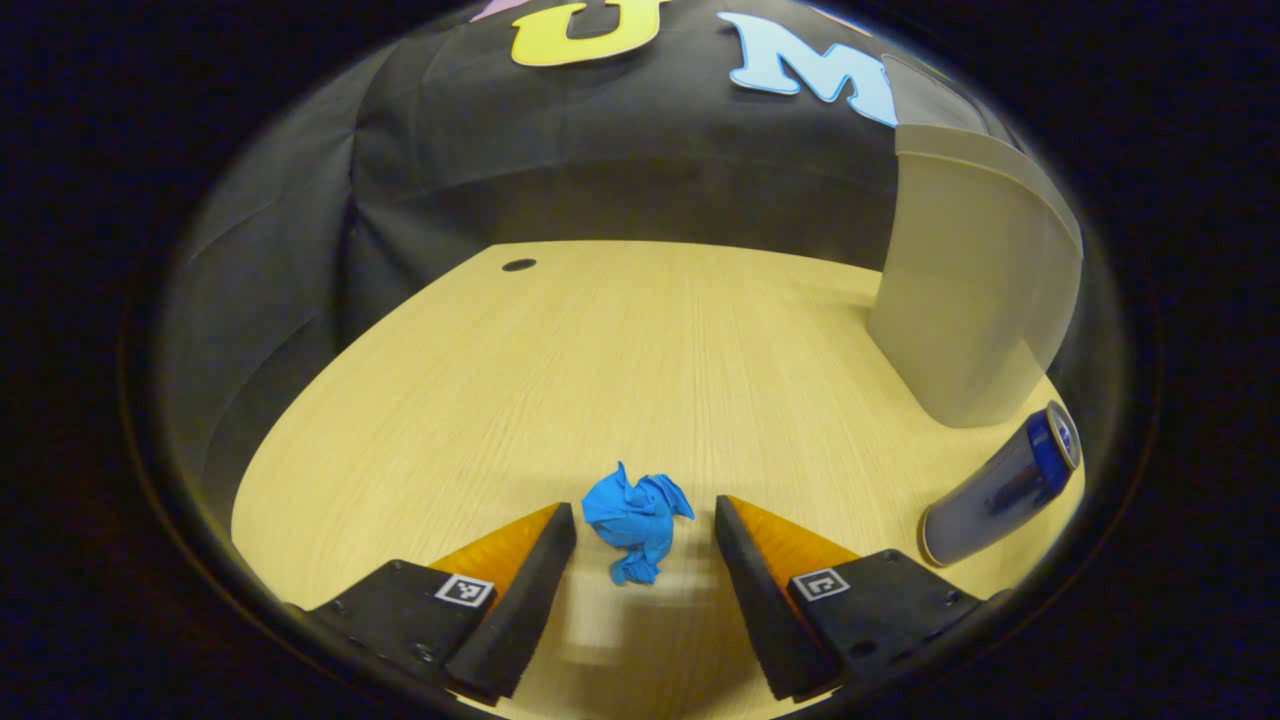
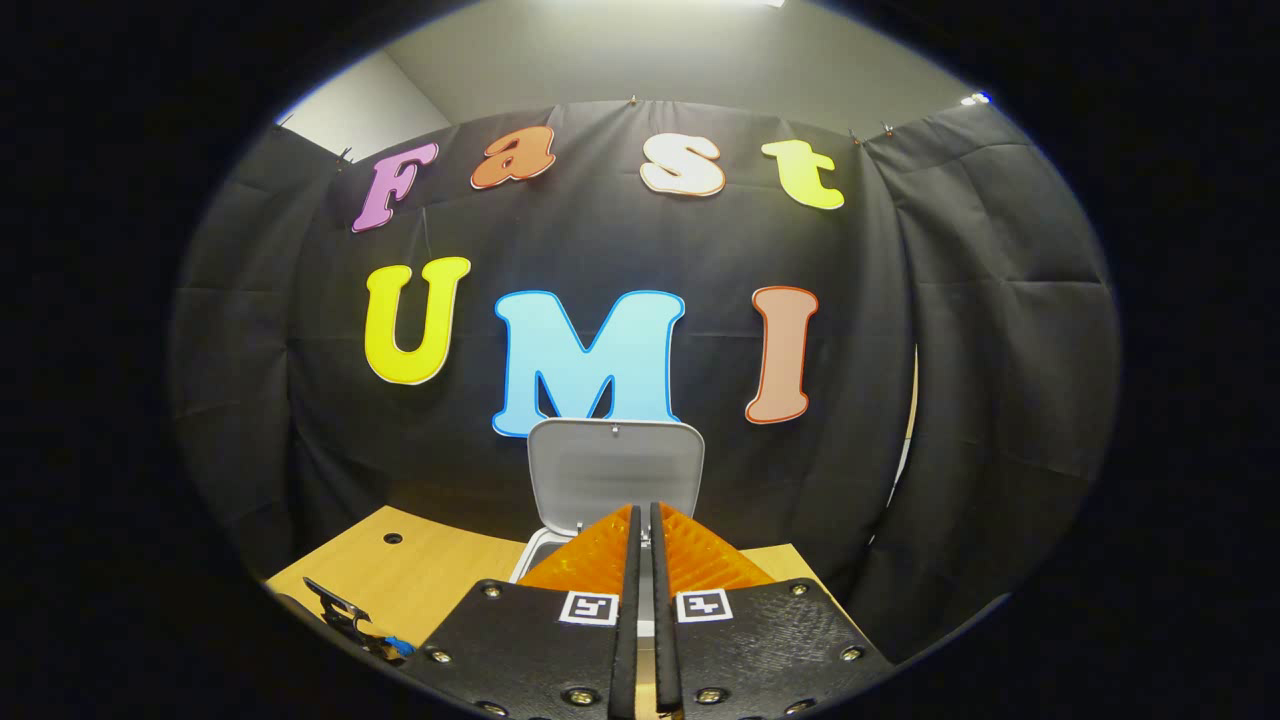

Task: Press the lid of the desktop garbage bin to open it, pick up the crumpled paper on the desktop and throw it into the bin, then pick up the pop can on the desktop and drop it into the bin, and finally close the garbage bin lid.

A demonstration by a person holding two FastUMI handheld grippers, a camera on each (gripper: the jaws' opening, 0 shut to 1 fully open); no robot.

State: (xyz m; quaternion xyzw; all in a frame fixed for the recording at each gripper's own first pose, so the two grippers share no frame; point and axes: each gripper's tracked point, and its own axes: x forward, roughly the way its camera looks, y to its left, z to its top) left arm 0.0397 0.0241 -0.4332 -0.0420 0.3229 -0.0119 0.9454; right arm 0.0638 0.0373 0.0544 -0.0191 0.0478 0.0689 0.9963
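Two tongs: left (image 1: 645, 525) agape around paper (image 1: 636, 524), right (image 2: 641, 520) closed, masking bin (image 2: 530, 560).

Looks to me like staged recording booth, not real home. Black cloth wall (image 2: 950, 330) draped around on far and both sides, clipped along top edge. Above it I see plain pale room wall (image 2: 640, 50) with ceiling light. Light wood-grain worktop (image 1: 600, 370) with round cable hole (image 1: 519, 265) at far left, office-desk type.
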